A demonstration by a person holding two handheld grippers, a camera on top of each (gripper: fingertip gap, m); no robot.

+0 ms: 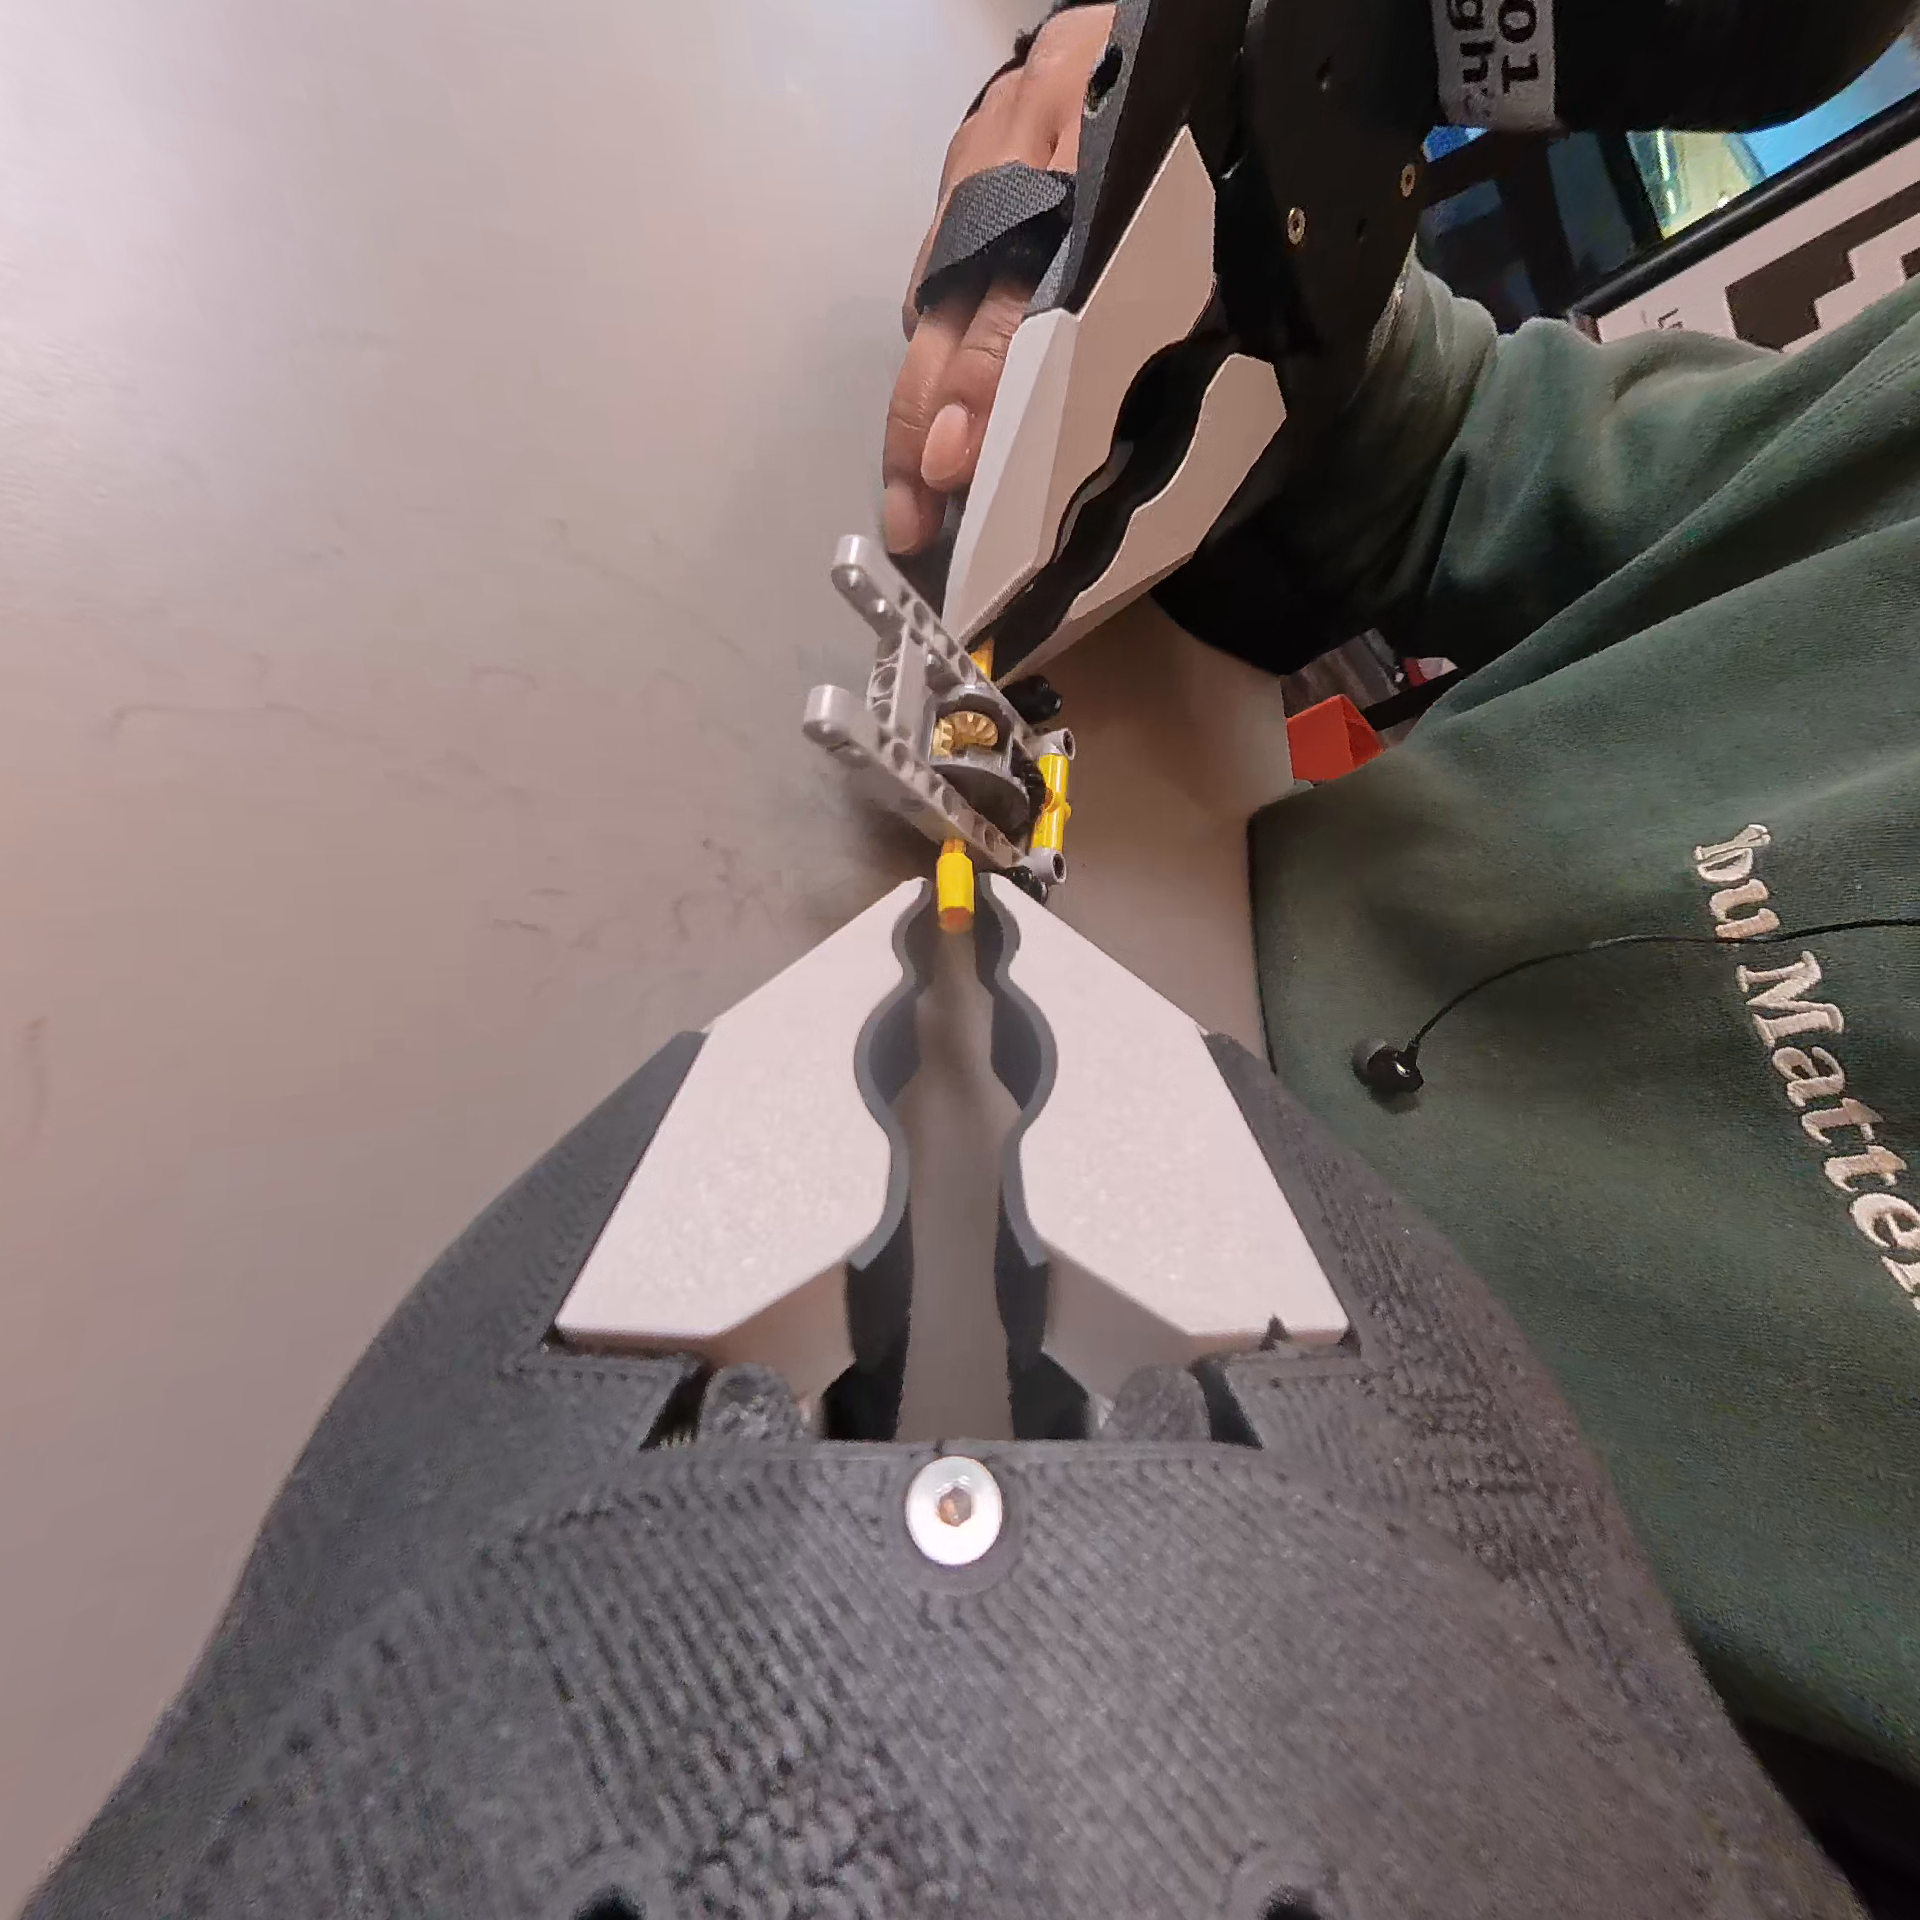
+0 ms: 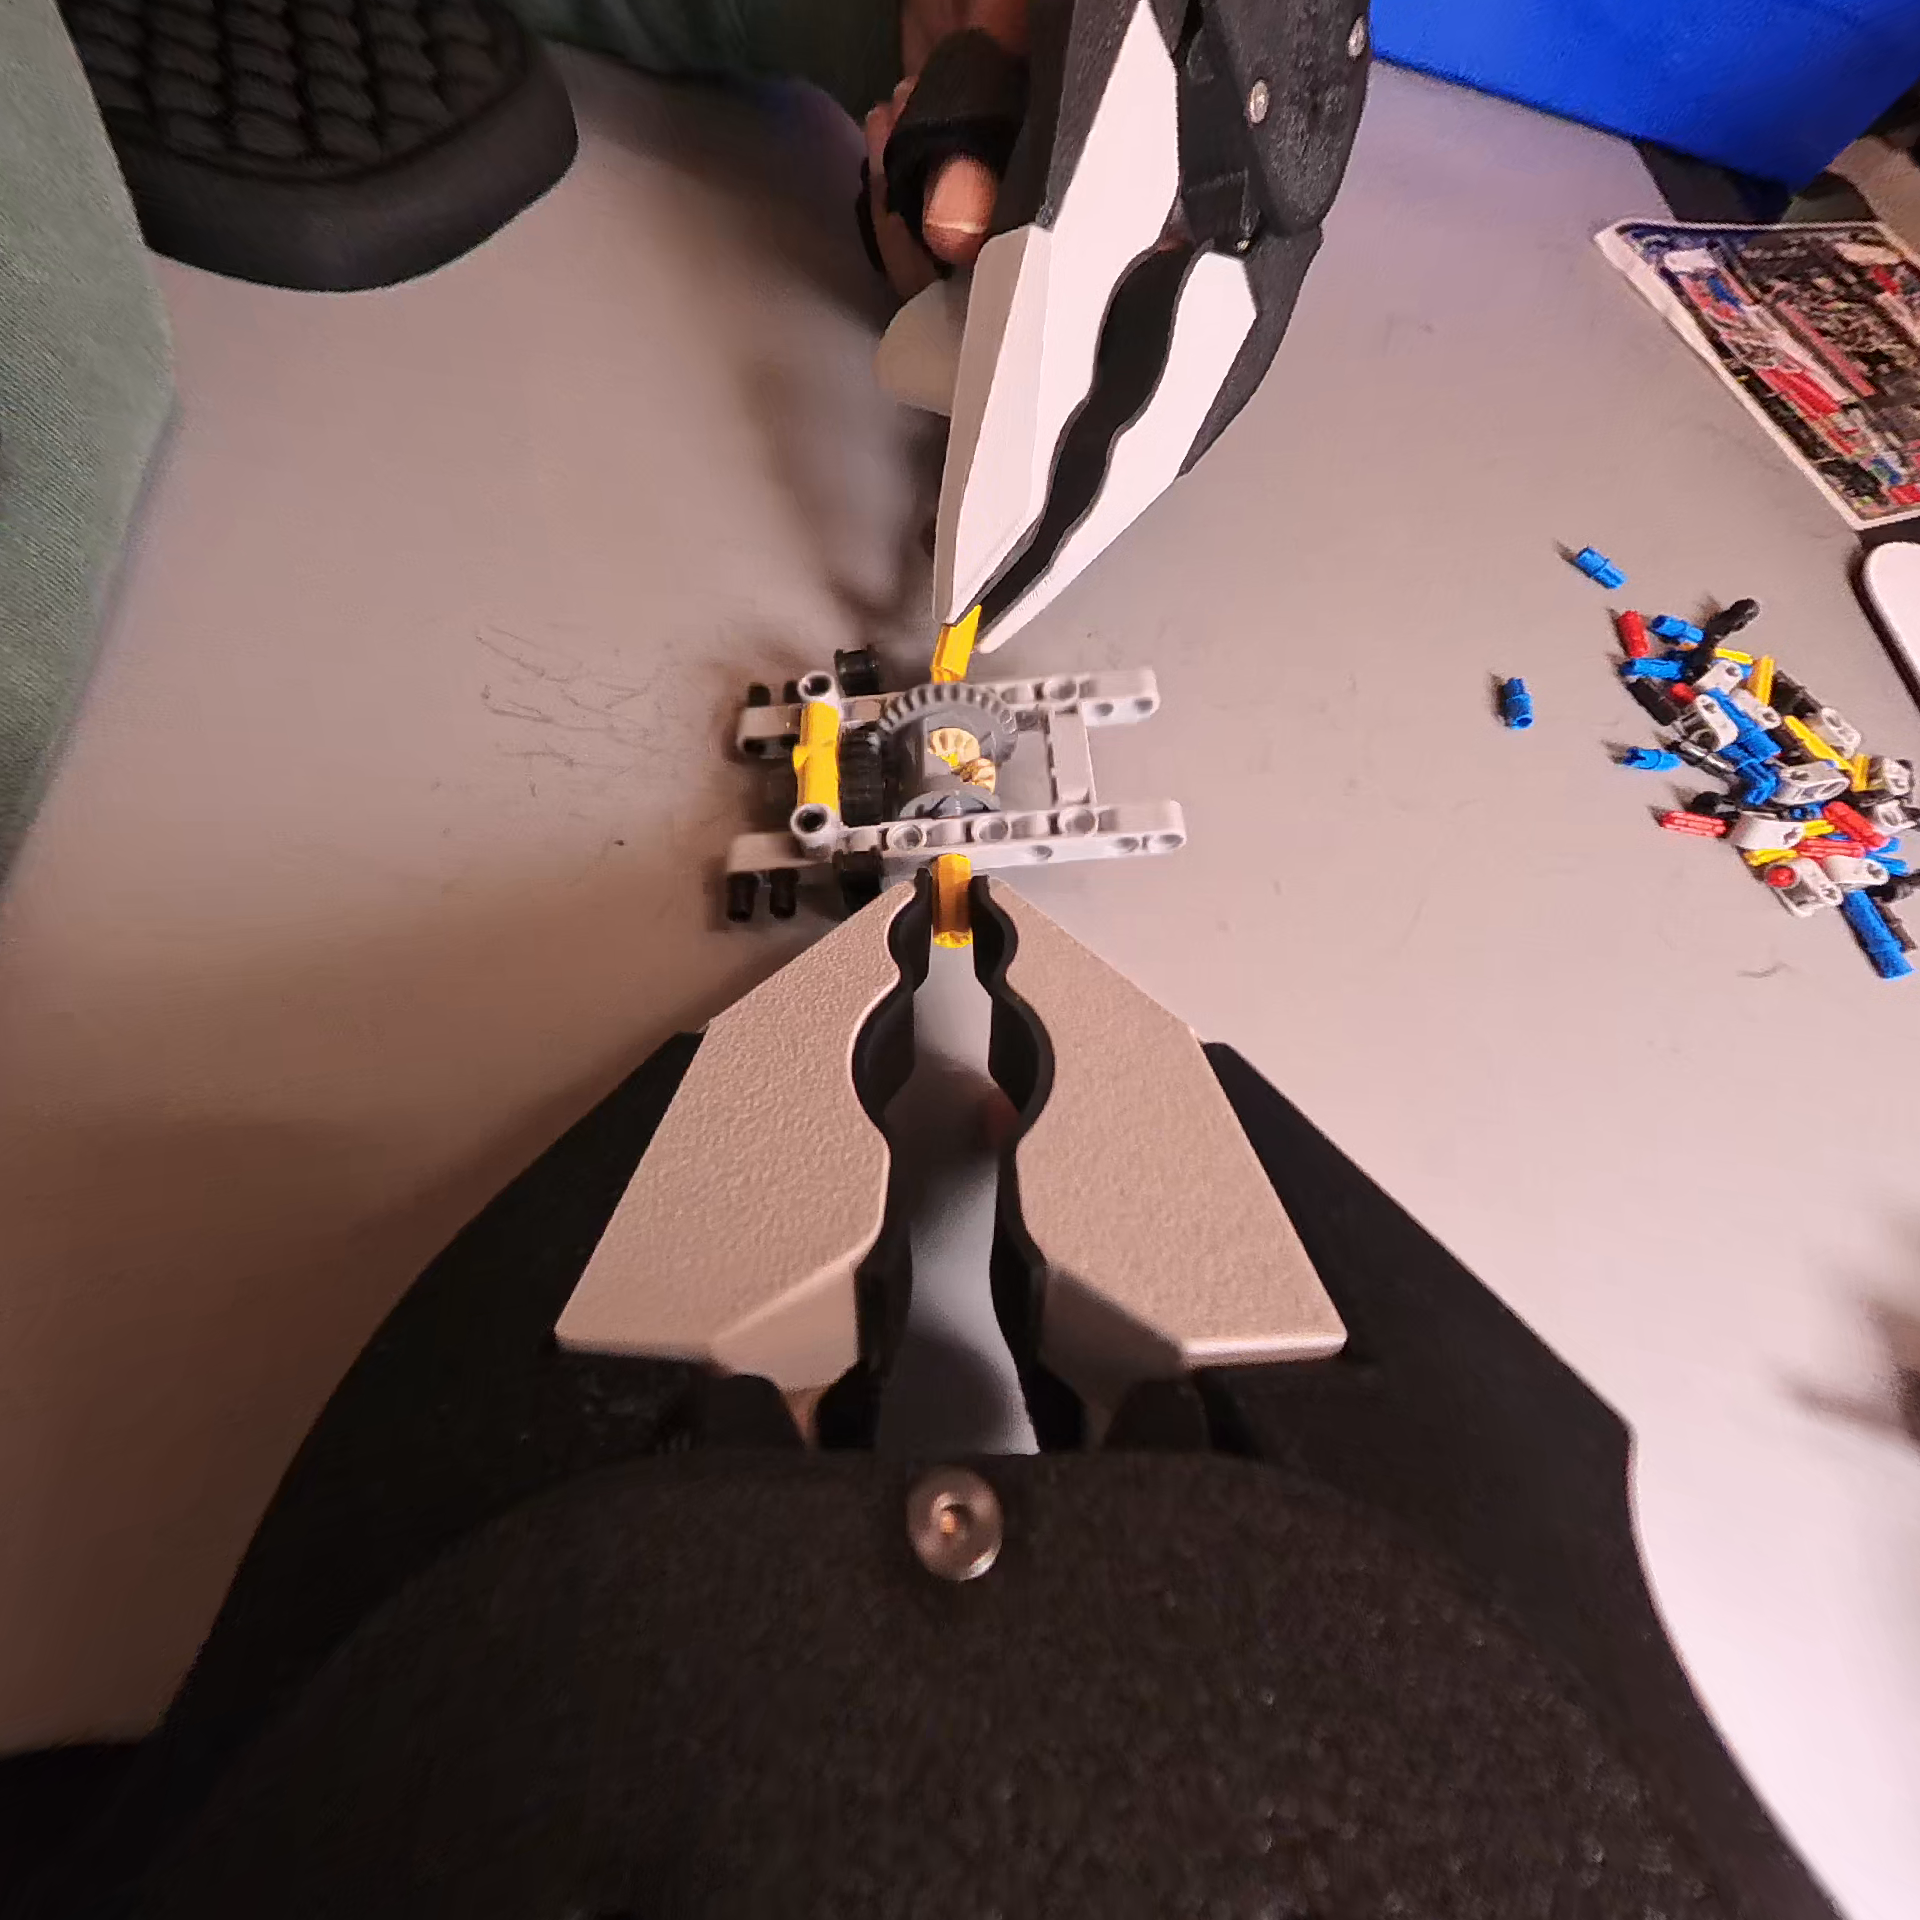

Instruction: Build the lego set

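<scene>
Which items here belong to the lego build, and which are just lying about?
In use: grey lego frame; its two yellow axle ends, one in the left gripper, one in the right gripper; loose-parts pile; instruction booklet.
Idle: black keyboard; blue box.

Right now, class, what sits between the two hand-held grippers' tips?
In the right wrist view, the grey lego frame with its gears; each hand-held gripper, left and right, pinches a yellow axle end.

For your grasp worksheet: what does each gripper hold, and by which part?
Both grip the grey lego frame by its yellow axle: the right gripper pinches one protruding end, the left gripper the opposite end.
</scene>
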